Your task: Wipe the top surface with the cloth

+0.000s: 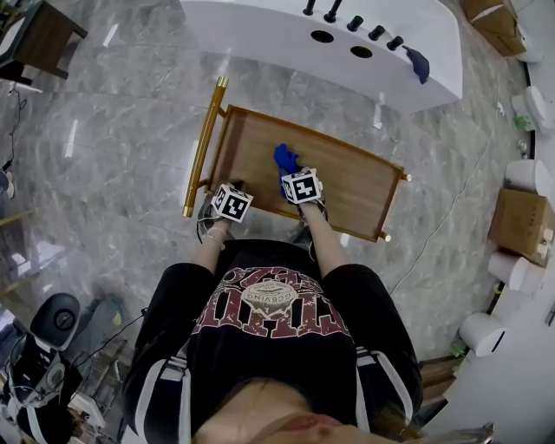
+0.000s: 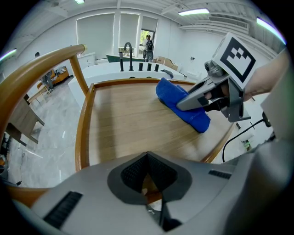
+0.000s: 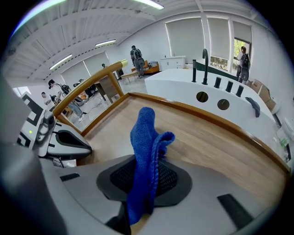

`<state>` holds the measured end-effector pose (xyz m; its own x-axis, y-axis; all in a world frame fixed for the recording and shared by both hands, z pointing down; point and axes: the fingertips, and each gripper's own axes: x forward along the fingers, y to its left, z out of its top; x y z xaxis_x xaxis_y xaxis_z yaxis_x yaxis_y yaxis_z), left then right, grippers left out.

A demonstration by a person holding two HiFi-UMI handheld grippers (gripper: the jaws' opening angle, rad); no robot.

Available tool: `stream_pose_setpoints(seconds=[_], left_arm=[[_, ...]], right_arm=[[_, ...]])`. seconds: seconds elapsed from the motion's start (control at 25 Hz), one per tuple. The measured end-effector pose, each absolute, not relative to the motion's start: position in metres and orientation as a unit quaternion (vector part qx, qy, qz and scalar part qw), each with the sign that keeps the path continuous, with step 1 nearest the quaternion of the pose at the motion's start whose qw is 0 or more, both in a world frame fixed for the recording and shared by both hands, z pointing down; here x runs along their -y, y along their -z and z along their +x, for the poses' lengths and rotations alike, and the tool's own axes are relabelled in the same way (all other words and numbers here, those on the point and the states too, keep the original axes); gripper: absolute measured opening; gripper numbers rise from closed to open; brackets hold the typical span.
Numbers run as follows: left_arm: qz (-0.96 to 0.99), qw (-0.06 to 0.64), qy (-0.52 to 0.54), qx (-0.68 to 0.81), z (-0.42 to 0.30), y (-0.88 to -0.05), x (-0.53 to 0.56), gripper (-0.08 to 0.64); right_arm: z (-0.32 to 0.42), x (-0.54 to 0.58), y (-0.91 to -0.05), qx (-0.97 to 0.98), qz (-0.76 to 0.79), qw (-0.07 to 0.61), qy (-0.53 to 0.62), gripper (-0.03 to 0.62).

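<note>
One blue knitted cloth (image 3: 144, 151) stood pinched between the jaws of the right gripper (image 3: 146, 182). They were closed narrowly on its lower part, while its folded free end reached out past the ribbed pads. In the head view the cloth (image 1: 284, 159) lay on the flat wooden top (image 1: 347, 178) of a cart, left of the middle and just ahead of the right gripper (image 1: 290, 176). The left gripper view showed the cloth (image 2: 177, 105) bunched against the wood under the right gripper's grey fingers (image 2: 195, 96).

The wooden top (image 2: 128, 124) was bordered by a raised wooden rim (image 2: 83, 137). A gold handle bar (image 1: 201, 147) ran along its left end on slanted posts.

The left gripper (image 1: 234, 187) sat at the near left corner of the top, beside the right one and apart from the cloth. In its own view the left gripper (image 2: 147, 172) had its jaws drawn together, tips meeting, with nothing held between them. Only a sliver of wood showed through the small gap behind the tips.

Beyond the far rim stood a long white counter (image 1: 260, 22) with a row of black taps (image 1: 354, 23) and two round holes. A grey marble floor (image 1: 121, 139) surrounded the cart. The person's black printed shirt (image 1: 277, 321) filled the lower part of the head view.
</note>
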<state>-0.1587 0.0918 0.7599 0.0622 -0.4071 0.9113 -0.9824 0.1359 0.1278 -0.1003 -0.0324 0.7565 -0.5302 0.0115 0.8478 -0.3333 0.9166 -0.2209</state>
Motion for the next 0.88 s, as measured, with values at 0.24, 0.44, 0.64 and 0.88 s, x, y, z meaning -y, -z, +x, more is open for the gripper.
stream_pose_setpoints(seconds=[0.24,0.44,0.64,0.88], left_arm=[[0.574,0.444,-0.325,0.607,-0.161,-0.762,-0.093,0.049],[0.573,0.441,-0.329,0.607,-0.160,-0.762,-0.094,0.049],[0.579,0.437,-0.327,0.606,-0.161,-0.761,-0.094,0.049],[0.574,0.432,-0.325,0.615,-0.166,-0.756,-0.109,0.049]], right_arm=[[-0.110,0.028,-0.754,0.858,0.084,0.478,-0.171,0.089],[-0.120,0.022,-0.754,0.859,0.068,0.479,-0.167,0.089],[-0.136,0.015,-0.754,0.863,0.052,0.477,-0.162,0.089],[-0.155,0.002,-0.754,0.867,0.029,0.472,-0.156,0.089]])
